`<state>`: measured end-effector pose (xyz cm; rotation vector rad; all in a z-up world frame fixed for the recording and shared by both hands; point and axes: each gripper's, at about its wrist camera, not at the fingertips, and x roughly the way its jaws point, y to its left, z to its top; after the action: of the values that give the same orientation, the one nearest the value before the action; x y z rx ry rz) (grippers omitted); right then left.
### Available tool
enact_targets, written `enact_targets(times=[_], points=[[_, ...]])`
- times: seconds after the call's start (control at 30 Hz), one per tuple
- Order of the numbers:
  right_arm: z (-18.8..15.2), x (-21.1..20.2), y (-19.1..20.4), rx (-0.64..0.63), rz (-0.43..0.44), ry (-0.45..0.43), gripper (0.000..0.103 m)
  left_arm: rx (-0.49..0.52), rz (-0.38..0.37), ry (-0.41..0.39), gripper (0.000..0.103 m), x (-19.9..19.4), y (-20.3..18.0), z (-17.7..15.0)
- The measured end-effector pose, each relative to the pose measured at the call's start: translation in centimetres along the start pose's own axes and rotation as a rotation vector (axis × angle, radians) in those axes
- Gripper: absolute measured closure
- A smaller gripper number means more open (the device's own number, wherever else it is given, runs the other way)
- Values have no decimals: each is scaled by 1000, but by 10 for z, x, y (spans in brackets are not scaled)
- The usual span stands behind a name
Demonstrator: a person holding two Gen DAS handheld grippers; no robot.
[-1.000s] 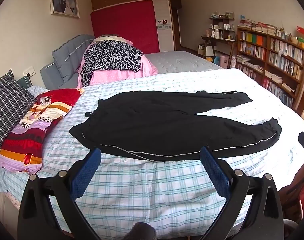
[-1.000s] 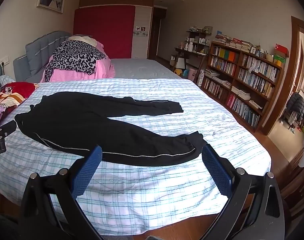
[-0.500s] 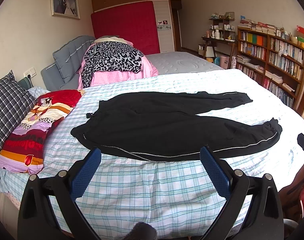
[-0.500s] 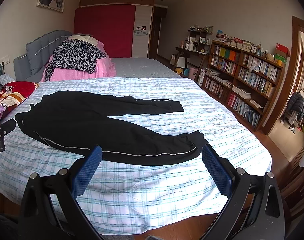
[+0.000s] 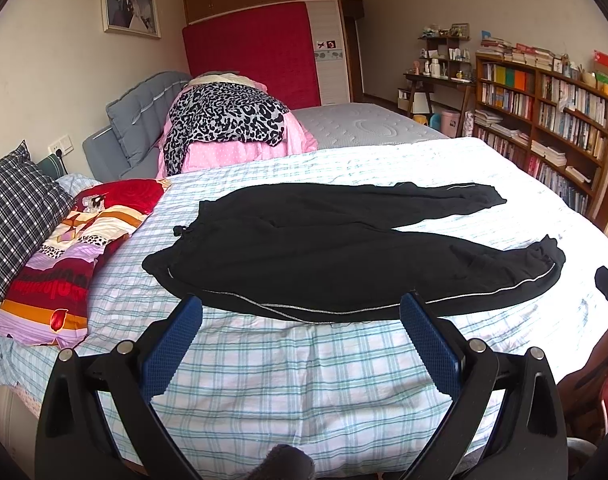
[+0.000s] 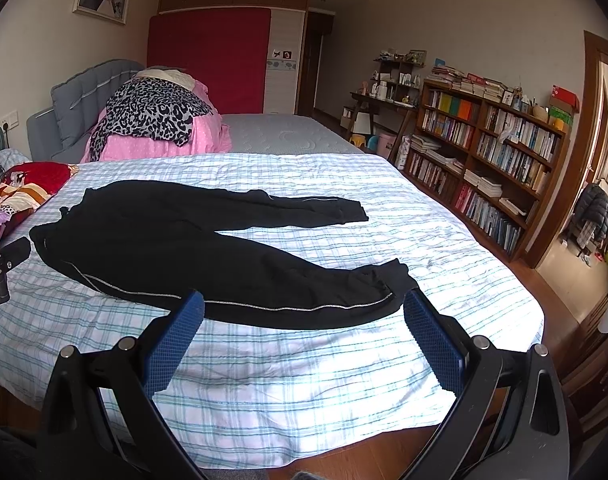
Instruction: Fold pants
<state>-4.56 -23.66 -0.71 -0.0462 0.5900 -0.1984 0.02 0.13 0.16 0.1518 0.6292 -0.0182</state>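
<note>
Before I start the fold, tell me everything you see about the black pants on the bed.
The black pants lie flat and unfolded on the plaid bedsheet, waistband with a knotted drawstring toward the pillows, legs spread apart in a V toward the bookshelf side. The fabric looks soft and knit, with a thin pale stripe down the outer seams and gathered cuffs. The near leg runs close to the bed's edge. Both grippers are open, and neither touches the pants.

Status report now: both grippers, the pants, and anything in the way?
Left gripper open, empty, short of bed edge. Right gripper open, empty. Black pants flat on checked sheet, legs apart, unfolded. Nothing between fingers and pants.
</note>
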Motion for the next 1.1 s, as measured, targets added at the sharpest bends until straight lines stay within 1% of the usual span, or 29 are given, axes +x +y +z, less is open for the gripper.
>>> enact_targets(times=[0.9, 1.1], points=[[1, 8, -9, 1, -28, 33, 2, 3, 6, 18, 5, 8, -1, -3], [-3, 23, -12, 2, -32, 75, 2, -7, 14, 46, 5, 22, 3, -5]])
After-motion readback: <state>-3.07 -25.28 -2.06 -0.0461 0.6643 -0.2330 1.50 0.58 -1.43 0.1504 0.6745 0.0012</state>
